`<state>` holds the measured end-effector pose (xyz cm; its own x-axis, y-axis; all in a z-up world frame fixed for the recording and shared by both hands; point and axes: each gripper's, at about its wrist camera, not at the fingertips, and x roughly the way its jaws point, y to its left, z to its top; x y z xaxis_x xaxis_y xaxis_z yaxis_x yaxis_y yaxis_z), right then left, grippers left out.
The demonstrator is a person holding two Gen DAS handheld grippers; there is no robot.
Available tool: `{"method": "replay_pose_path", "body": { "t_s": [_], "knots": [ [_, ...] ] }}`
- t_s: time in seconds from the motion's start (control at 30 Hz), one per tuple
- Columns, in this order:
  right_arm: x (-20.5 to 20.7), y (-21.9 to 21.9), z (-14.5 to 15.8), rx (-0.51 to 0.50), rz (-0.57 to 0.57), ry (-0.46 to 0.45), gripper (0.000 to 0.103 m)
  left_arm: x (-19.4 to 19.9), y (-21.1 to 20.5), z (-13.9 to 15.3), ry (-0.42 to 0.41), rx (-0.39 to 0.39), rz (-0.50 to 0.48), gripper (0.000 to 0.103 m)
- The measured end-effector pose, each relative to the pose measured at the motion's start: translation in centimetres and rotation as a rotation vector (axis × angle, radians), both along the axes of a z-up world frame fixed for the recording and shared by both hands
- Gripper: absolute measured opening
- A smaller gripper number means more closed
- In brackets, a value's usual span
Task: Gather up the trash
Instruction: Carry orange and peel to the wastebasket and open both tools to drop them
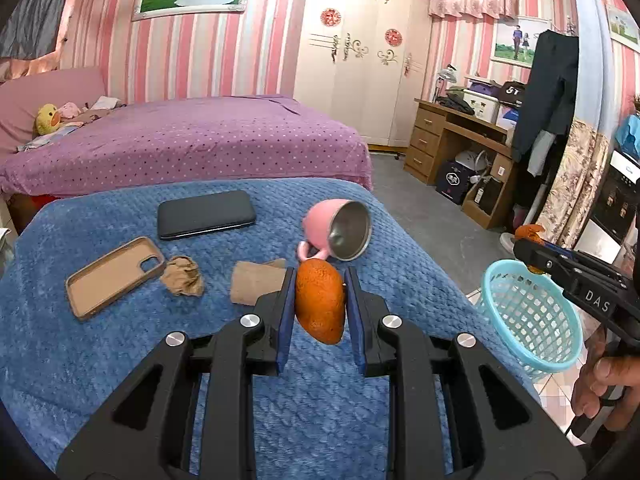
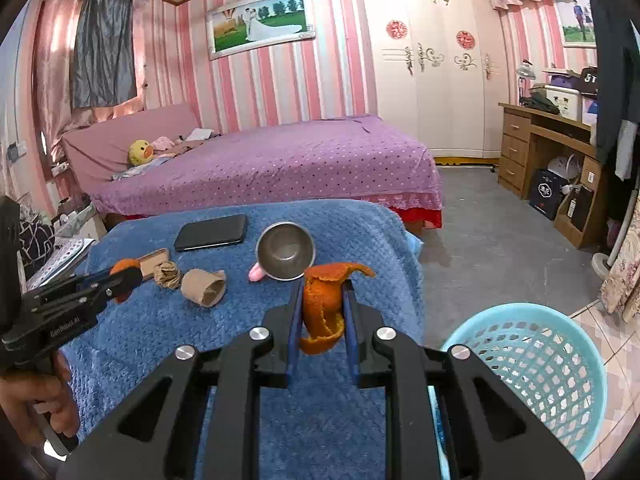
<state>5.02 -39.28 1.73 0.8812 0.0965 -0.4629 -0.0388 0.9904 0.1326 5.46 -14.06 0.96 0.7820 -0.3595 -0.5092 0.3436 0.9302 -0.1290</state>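
My left gripper (image 1: 319,280) is shut on a broad piece of orange peel (image 1: 320,304) and holds it above the blue blanket (image 1: 120,360). My right gripper (image 2: 324,292) is shut on a curled strip of orange peel (image 2: 322,308), at the table's right side near the light blue mesh basket (image 2: 536,376). The basket stands on the floor to the right and also shows in the left wrist view (image 1: 532,316). A crumpled brown paper (image 1: 182,275) and a brown paper tube (image 1: 256,282) lie on the blanket.
A pink cup with a steel inside (image 1: 338,230) lies on its side. A black phone (image 1: 206,214) and a tan phone case (image 1: 114,276) lie to the left. A purple bed (image 1: 180,140) is behind, with a wooden desk (image 1: 452,140) at the right.
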Motion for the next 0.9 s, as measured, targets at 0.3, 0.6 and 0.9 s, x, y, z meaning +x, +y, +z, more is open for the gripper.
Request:
{"method": "replay_pose_path", "body": {
  "t_s": [0.3,0.6,0.9],
  "knots": [
    [-0.2,-1.2,0.0,0.015,-0.034,-0.006,0.019,-0.3,-1.2,-0.1,-0.001,-0.003,-0.022,0.023],
    [-0.4,-1.6,-0.1,0.014,-0.052,-0.006,0.019,-0.5,-2.1,-0.3,0.002,0.004,-0.037,0.023],
    [-1.0,-3.0,-0.1,0.025,-0.094,-0.007,0.019,-0.5,-2.1,-0.3,0.001,0.0,-0.04,0.023]
  ]
}}
